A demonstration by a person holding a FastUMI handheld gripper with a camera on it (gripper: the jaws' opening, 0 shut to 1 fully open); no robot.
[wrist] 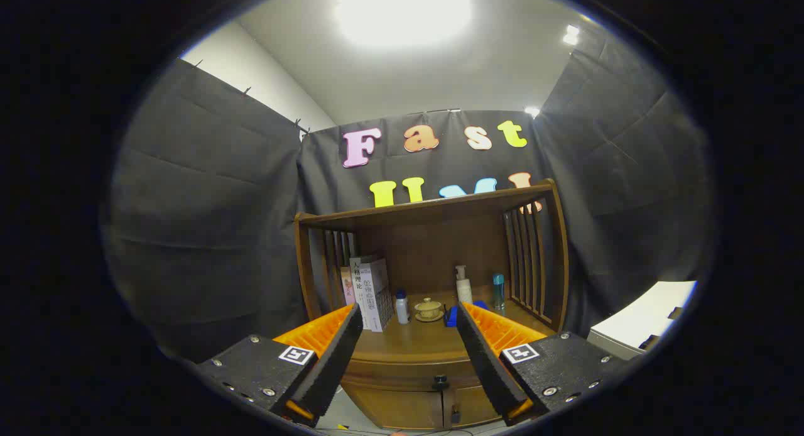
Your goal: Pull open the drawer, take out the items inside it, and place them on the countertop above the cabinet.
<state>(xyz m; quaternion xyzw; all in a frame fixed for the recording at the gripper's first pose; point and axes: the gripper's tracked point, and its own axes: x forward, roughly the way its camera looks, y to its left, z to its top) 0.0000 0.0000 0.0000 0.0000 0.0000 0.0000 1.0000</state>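
Note:
A brown wooden cabinet stands ahead, with a countertop under a slatted shelf frame. Its drawer sits shut below the countertop, with a small dark knob on its front. My gripper is open, and its two fingers spread wide with nothing between them. It hovers in front of the cabinet, apart from it, and the knob lies below and beyond the fingertips. The drawer's contents are hidden.
On the countertop stand books, a small white bottle, a lidded tea cup on a saucer, a pump bottle, a teal bottle and a blue object. Two cabinet doors sit below the drawer. A white surface lies to the right.

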